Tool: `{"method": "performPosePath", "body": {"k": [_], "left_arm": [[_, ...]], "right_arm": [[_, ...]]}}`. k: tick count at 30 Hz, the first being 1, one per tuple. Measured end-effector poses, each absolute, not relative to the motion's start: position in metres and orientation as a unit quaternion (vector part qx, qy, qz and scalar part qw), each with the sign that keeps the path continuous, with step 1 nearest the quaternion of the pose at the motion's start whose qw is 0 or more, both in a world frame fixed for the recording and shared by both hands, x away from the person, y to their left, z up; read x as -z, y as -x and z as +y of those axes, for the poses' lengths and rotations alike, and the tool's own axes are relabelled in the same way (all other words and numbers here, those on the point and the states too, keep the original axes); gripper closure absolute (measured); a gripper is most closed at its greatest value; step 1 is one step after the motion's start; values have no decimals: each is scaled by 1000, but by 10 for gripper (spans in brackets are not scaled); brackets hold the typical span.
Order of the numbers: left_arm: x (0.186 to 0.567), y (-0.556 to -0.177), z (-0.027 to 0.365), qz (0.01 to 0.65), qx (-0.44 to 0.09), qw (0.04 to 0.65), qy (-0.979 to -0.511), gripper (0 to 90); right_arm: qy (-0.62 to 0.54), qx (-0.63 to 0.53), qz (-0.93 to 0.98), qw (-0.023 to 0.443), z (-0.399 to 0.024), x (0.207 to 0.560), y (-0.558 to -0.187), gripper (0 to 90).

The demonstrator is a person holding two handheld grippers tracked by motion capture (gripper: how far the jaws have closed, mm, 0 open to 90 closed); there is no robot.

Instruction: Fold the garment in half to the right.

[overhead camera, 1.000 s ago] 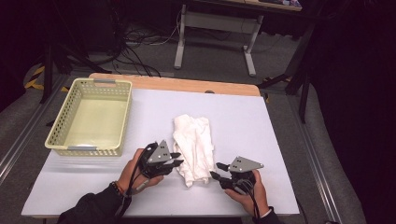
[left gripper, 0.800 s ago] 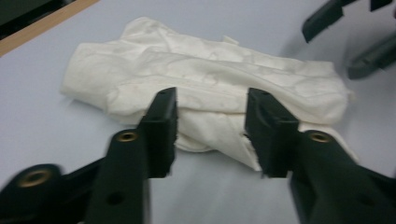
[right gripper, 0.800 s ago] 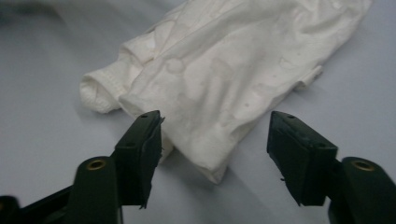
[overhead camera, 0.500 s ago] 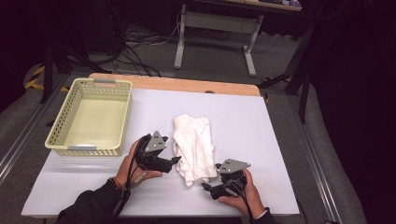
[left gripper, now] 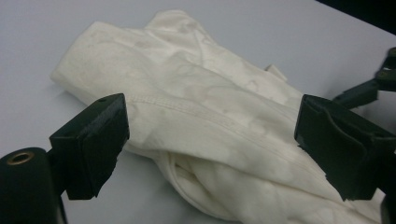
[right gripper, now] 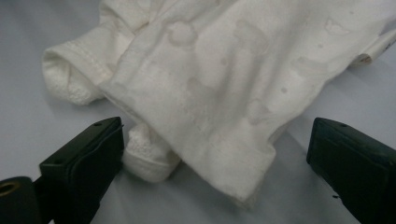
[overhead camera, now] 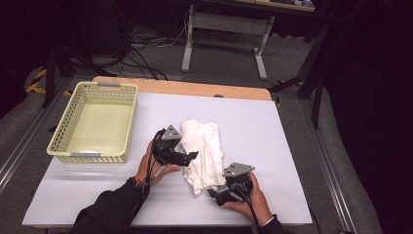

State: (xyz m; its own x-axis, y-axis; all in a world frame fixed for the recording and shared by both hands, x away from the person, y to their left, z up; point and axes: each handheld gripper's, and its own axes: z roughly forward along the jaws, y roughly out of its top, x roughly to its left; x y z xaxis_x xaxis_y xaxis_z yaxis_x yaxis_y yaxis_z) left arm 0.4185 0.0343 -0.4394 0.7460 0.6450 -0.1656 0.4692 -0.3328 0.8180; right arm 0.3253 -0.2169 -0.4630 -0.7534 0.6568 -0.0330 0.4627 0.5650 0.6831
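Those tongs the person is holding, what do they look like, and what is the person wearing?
Both the left tongs and the right tongs are black, each topped by a grey three-cornered plate, with a dark cable trailing back. In the gripper views their jaws are blocky black pads with rectangular faces. The person wears dark long sleeves and a thin band at the left wrist.

Cloth (top edge) cropped

white cloth heaped mid-table, yellow basket blocking far left, bare table right
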Motion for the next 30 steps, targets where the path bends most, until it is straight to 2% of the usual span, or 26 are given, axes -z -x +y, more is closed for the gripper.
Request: {"method": "performPosePath", "body": {"k": [5, 13, 16, 19, 21, 24, 26, 30], "left_arm": [[449, -441, 29, 393, -65, 452, -798, 109], [461, -456, 19, 424, -50, 411, -805, 128], [460, -454, 15, 422, -68, 396, -813, 203], [459, -448, 8, 398, -82, 385, -829, 348], [459, -447, 7, 389, -70, 392, -831, 445], [459, -447, 9, 383, -53, 402, -830, 570], [460, -448, 11, 381, -42, 410, -828, 621], [461, -449, 13, 380, -33, 416, -826, 654]], "right_arm": [[-312, -344, 874, 140, -213, 463, -328, 96], [-301, -362, 871, 138, -209, 461, -328, 301], [-300, -363, 871, 140, -208, 461, -328, 339], [-297, -367, 870, 145, -207, 460, -325, 466], [-294, -369, 870, 146, -205, 459, -323, 580], [-289, -371, 870, 148, -203, 460, -321, 627], [-287, -373, 870, 147, -204, 460, -321, 667], [-287, -377, 868, 149, -205, 460, -321, 713]]}}
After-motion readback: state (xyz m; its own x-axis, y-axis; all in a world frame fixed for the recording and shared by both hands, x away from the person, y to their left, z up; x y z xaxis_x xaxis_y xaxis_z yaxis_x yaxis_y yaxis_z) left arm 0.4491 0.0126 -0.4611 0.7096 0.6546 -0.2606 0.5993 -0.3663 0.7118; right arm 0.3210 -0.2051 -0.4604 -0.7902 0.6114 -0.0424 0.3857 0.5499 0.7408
